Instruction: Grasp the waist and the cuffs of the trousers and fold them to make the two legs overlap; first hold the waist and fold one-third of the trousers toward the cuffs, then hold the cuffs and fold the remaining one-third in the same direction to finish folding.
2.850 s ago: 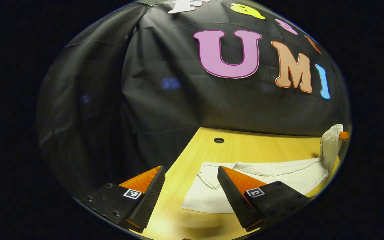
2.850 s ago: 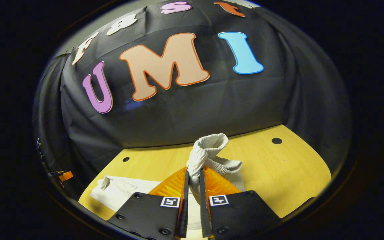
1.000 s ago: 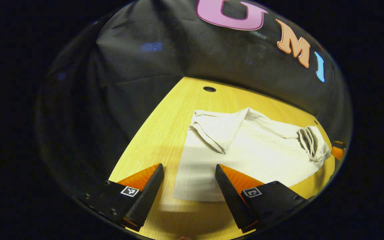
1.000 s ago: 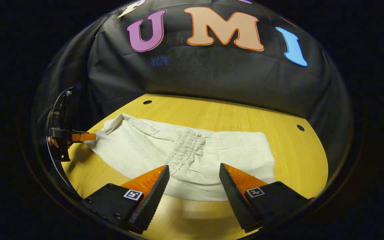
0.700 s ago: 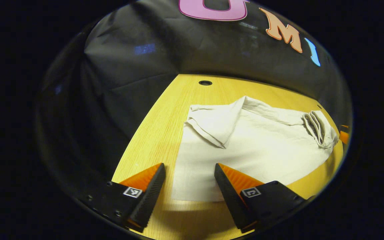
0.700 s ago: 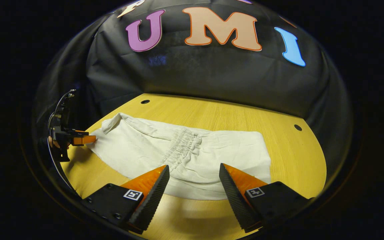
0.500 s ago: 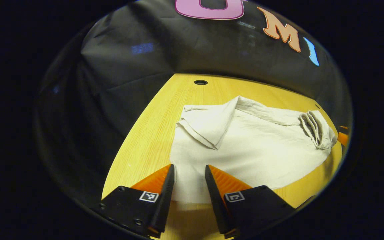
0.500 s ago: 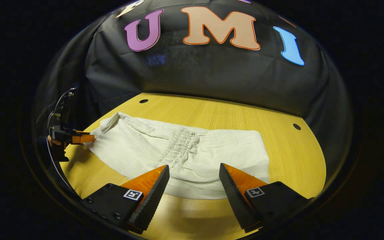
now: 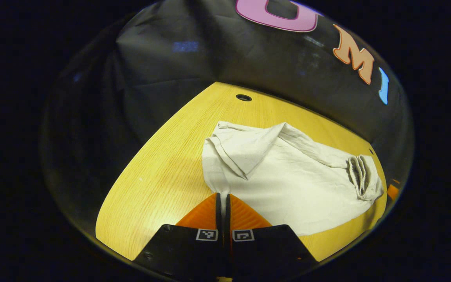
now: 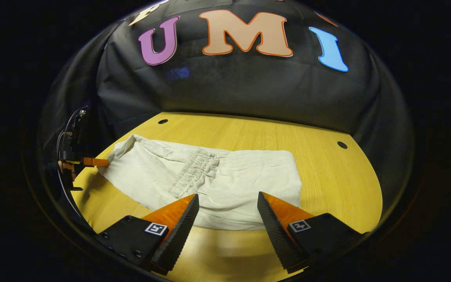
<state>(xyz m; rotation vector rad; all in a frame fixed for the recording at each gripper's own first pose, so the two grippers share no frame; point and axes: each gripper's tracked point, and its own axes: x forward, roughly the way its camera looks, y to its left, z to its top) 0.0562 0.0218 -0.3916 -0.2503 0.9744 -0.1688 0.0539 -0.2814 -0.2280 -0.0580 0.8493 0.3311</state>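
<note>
My right gripper (image 10: 227,213): black housings, ribbed wedge fingers, square coded tags, screws. My left gripper (image 10: 102,161) trails thin black cables.

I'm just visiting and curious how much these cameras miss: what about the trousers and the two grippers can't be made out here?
- Left gripper view: the left gripper is closed on the trousers; its fingers hide the pinched edge.
- Right gripper view: the right gripper covers part of the near hem of the trousers.
- Right gripper view: the hand holding the left gripper is small, dark, at the edge.
- Both views: layers under the fold are hidden.
</note>
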